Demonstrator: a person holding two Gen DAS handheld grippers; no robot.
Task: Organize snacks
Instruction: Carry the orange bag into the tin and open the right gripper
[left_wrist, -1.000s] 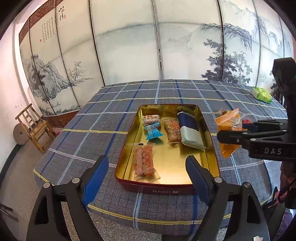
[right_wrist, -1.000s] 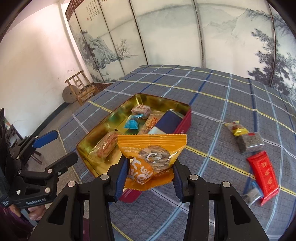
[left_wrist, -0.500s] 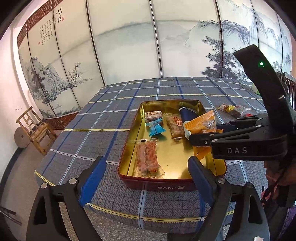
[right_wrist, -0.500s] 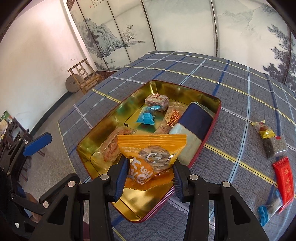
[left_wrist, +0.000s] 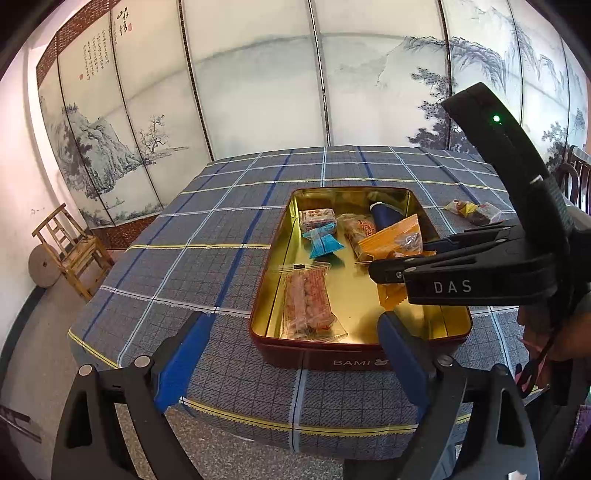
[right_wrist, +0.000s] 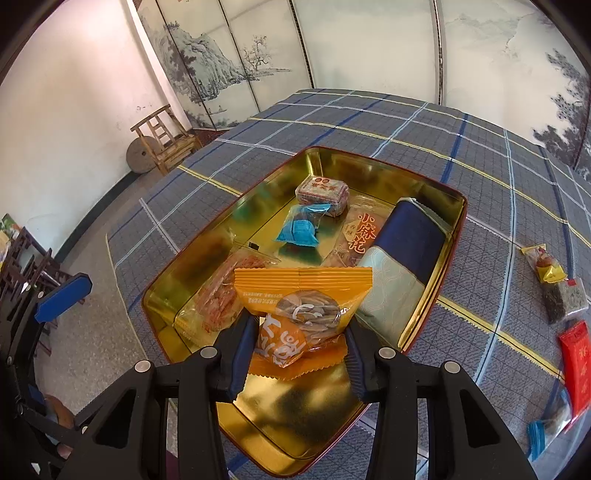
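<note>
A gold-lined red tin (left_wrist: 365, 360) (right_wrist: 454, 195) sits on the plaid tablecloth and holds several snacks: a blue packet (right_wrist: 301, 230), a clear pack of reddish biscuits (left_wrist: 308, 302), a brown block (right_wrist: 322, 190) and a navy-and-pale pouch (right_wrist: 402, 254). My right gripper (right_wrist: 297, 345) is shut on an orange snack packet (right_wrist: 301, 308) and holds it over the tin's near half; it also shows in the left wrist view (left_wrist: 393, 242). My left gripper (left_wrist: 290, 360) is open and empty, off the table's front edge, in front of the tin.
Loose snacks lie on the cloth right of the tin: a yellow-wrapped one (right_wrist: 546, 264), a dark block (right_wrist: 565, 301), a red packet (right_wrist: 578, 362) and a blue-edged one (right_wrist: 546, 432). A wooden chair (left_wrist: 70, 245) and folding screens stand beyond the table.
My right gripper has carried the orange packet left from beside the tin to above its inside. The left gripper has drawn a little nearer the tin.
</note>
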